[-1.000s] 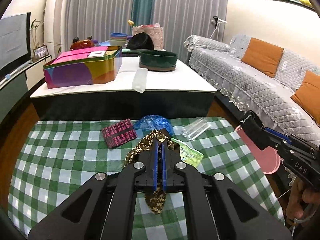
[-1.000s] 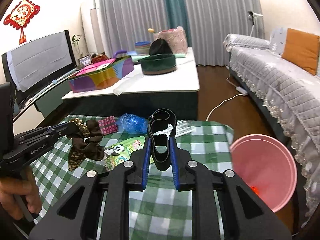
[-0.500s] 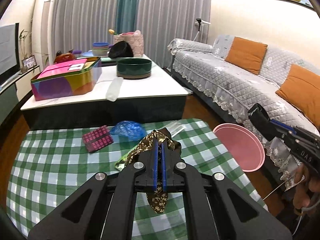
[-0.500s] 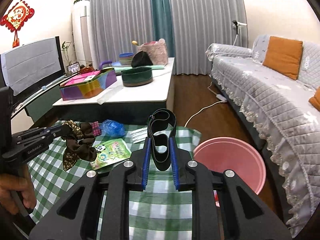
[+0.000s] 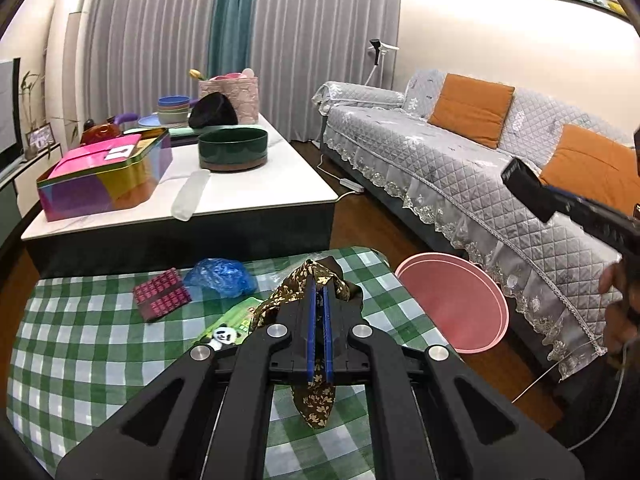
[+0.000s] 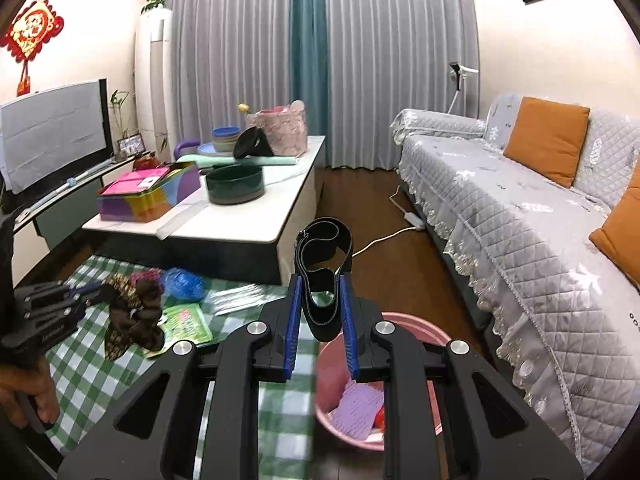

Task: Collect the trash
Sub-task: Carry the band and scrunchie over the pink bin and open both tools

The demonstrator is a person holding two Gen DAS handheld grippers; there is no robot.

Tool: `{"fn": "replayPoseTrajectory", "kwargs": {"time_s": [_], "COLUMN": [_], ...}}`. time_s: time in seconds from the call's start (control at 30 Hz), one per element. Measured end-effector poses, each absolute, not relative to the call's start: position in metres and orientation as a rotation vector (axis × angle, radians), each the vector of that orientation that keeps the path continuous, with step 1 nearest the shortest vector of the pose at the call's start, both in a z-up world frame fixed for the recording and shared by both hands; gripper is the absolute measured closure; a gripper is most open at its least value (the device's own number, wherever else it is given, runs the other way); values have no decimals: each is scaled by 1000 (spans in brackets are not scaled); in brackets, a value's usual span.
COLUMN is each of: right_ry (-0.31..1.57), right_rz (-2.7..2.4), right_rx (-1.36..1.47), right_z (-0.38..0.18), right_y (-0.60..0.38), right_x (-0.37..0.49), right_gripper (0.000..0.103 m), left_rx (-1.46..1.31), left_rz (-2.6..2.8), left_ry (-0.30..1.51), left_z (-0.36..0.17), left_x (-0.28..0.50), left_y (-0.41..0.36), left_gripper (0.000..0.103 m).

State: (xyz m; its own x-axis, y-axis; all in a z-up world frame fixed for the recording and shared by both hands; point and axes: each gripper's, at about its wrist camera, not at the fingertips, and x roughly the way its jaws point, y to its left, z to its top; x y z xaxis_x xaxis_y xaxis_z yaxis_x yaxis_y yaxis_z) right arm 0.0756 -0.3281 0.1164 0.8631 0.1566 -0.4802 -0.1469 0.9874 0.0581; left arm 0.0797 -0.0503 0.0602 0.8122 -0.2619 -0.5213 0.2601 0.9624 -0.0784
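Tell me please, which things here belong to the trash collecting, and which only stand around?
For the job:
pink bin
black band in right gripper
brown scrunchie in left gripper
blue bag
panda packet

Just there:
green bowl
colourful tin
sofa

Pink bin partly behind right tool

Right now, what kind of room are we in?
It looks like a living room in someone's home. There is a long grey sofa with orange cushions, a low white coffee table covered in dishes and boxes, and a TV against the wall.
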Motion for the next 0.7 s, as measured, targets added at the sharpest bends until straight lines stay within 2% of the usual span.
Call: {"fn": "replayPoseTrajectory", "kwargs": {"time_s": [0.7], "right_ry": [546], "right_rz": [66], "right_rx": [107], "right_z": [65], "right_y": [-372], "right_x": [127], "right_gripper": [84], "left_rx": [11], "left_rz": [-319], "left_ry": [591], "left_z": [48], "left_x": [124], "left_y": [-103], "left_gripper": [100]}}
